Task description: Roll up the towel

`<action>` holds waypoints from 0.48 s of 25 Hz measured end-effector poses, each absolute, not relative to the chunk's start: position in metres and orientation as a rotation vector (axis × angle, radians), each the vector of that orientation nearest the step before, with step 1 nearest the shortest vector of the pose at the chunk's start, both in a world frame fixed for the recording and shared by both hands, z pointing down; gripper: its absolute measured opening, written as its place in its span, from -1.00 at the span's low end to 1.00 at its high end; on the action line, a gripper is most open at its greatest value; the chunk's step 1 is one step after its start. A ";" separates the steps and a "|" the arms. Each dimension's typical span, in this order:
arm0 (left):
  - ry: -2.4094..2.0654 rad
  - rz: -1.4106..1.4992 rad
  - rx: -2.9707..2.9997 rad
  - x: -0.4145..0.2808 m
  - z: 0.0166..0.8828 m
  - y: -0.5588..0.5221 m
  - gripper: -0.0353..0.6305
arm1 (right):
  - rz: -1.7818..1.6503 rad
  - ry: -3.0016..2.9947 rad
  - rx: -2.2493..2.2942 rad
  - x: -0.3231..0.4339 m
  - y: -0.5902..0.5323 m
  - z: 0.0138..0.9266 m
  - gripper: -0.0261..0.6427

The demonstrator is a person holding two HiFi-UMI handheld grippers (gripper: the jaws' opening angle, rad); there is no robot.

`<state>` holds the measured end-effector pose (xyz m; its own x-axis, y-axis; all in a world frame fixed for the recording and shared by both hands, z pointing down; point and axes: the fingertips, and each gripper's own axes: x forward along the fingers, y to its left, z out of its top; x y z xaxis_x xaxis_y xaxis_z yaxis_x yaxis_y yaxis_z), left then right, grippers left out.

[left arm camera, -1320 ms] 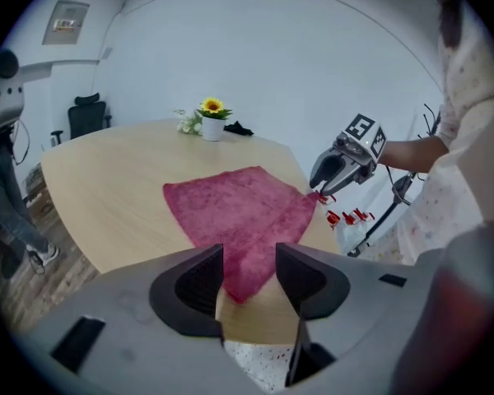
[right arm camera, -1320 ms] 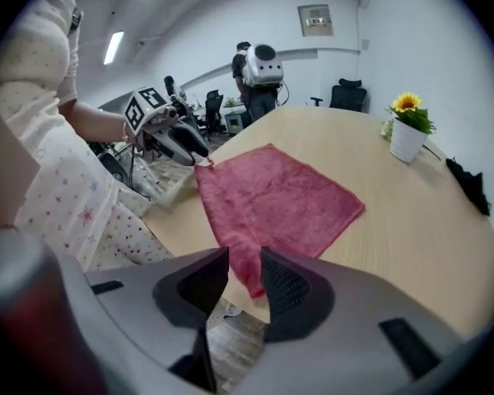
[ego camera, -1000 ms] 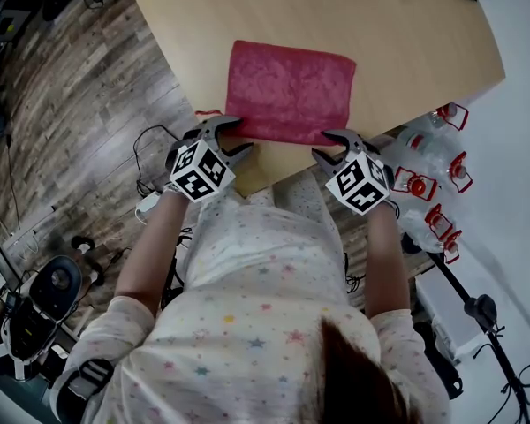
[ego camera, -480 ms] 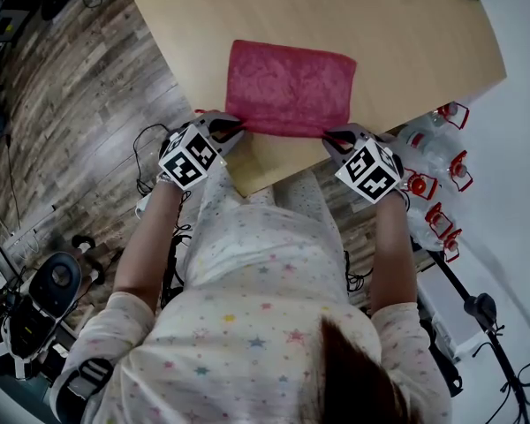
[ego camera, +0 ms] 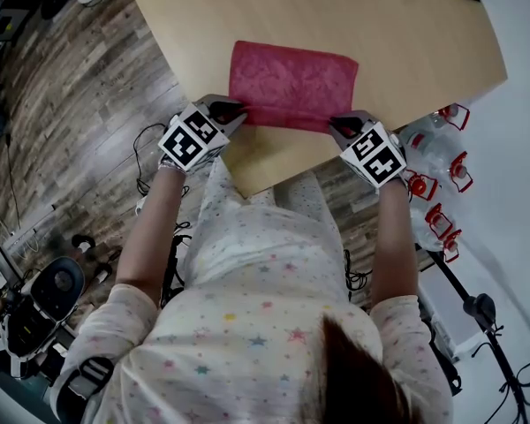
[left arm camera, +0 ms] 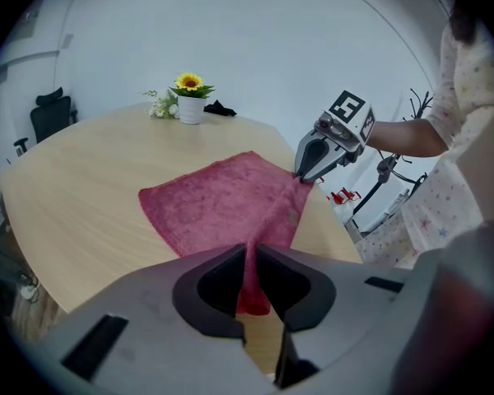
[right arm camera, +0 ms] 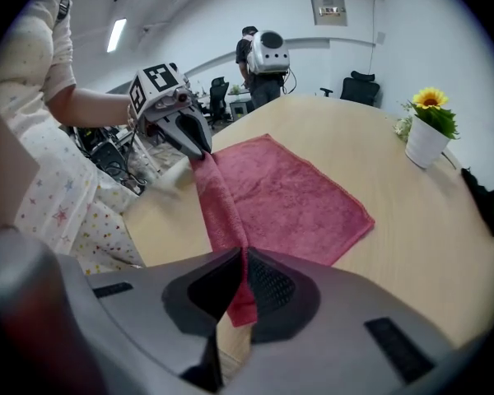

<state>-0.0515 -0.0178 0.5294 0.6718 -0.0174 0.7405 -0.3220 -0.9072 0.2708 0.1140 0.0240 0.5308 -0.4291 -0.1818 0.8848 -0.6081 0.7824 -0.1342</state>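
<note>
A red towel [ego camera: 291,82] lies flat on the light wooden table [ego camera: 336,16], its near edge lifted off the surface. My left gripper [ego camera: 233,112] is shut on the towel's near left corner [left arm camera: 249,253]; its jaws have just been closing with that corner between them. At the near right corner [right arm camera: 240,262], my right gripper [ego camera: 339,127] is shut on the cloth. The lifted edge stretches between the two grippers. The left gripper view shows the right gripper [left arm camera: 301,174], and the right gripper view shows the left gripper [right arm camera: 202,150].
A white pot with a sunflower [left arm camera: 189,104] and a dark item [left arm camera: 220,108] stand at the table's far side. The table edge [ego camera: 274,179] runs just under my grippers. Red-capped gear [ego camera: 428,179] sits off the table's right. A person with a backpack [right arm camera: 263,56] stands far off.
Both grippers went from open at the towel's near edge to shut on its corners. They then moved away from the person over the table, lifting that edge with them.
</note>
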 end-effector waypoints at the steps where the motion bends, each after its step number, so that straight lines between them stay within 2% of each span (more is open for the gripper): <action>1: -0.296 1.107 2.503 -0.052 0.532 -0.022 -0.80 | 0.538 -1.977 0.609 0.114 0.021 0.533 -0.85; 7: -0.442 1.071 2.444 -0.064 0.542 -0.037 -0.59 | 0.473 -1.927 0.666 0.115 0.014 0.542 -0.74; 9: -0.493 1.069 2.447 -0.068 0.538 -0.039 -0.51 | 0.459 -1.929 0.690 0.119 0.013 0.540 -0.64; 12: -0.540 1.086 2.478 -0.074 0.528 -0.041 -0.47 | 0.440 -1.944 0.736 0.126 0.011 0.529 -0.59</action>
